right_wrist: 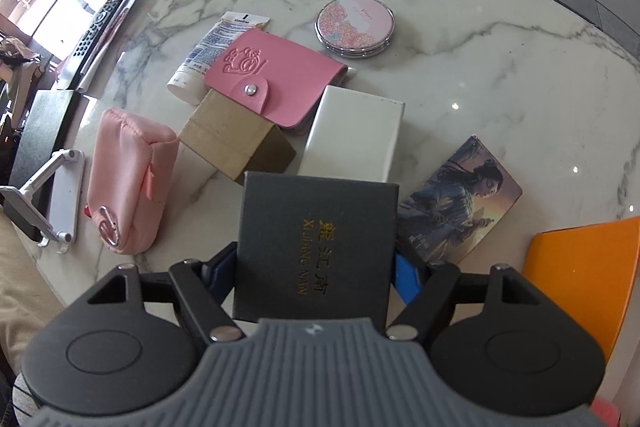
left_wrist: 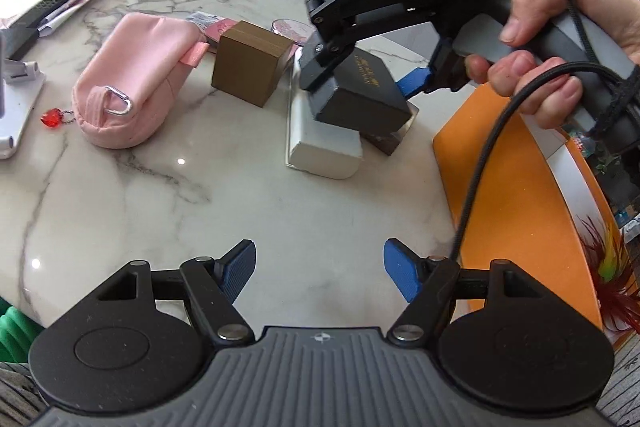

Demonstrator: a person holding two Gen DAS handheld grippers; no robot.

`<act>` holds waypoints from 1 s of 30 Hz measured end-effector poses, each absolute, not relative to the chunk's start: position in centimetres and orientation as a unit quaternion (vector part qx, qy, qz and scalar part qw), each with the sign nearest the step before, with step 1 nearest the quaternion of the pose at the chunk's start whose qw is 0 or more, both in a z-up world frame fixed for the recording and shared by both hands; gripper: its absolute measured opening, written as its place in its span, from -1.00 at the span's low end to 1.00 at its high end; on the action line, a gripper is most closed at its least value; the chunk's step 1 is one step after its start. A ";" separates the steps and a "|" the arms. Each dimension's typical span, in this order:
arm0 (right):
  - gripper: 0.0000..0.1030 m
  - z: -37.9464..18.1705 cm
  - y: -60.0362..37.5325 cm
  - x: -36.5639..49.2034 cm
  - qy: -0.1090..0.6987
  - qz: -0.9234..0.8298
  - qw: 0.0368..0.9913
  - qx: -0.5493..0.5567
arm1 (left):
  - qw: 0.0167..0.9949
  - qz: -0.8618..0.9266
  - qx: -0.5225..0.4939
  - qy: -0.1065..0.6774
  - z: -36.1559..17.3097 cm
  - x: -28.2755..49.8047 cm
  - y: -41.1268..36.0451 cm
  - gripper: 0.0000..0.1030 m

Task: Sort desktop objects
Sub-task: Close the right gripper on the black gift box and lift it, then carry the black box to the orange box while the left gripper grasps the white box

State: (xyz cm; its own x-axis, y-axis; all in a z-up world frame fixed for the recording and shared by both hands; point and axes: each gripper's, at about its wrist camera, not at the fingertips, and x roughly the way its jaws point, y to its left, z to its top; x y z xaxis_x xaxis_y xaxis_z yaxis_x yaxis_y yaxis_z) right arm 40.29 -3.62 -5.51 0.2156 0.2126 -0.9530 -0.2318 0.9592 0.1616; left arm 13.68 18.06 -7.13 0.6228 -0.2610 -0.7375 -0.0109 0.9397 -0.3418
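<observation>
From the left wrist view, the left gripper (left_wrist: 319, 271) hangs spread and empty over the white marble desk (left_wrist: 168, 195). The right gripper (left_wrist: 362, 75) pinches a dark grey square gift box (left_wrist: 360, 95) above a white rectangular box (left_wrist: 324, 151).

From the right wrist view, the right gripper (right_wrist: 316, 271) has its fingers against both sides of the dark grey box (right_wrist: 316, 247), near a pink snap wallet (right_wrist: 272, 83).

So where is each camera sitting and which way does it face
Left wrist: rides the left tongs, looking forward and down over the marble table; shows its own open blue pads, plus the right tongs and the hand holding them.
Right wrist: rides the right tongs, looking steeply down at the black box between its pads.
Shared: black box, brown box, pink pouch, white box.
</observation>
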 end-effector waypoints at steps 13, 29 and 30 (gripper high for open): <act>0.51 6.3 -12.4 31.7 0.543 0.255 0.798 0.060 | 0.930 -0.073 0.000 0.361 -1.2 17.4 17.1 0.64; 0.51 6.3 -23.3 25.3 0.532 0.247 0.802 0.111 | 0.860 -0.075 0.044 0.503 -7.4 28.4 9.4 0.58; 0.51 6.3 -23.7 25.2 0.530 0.245 0.804 0.110 | 0.858 -0.071 0.047 0.506 -7.9 28.8 9.2 0.58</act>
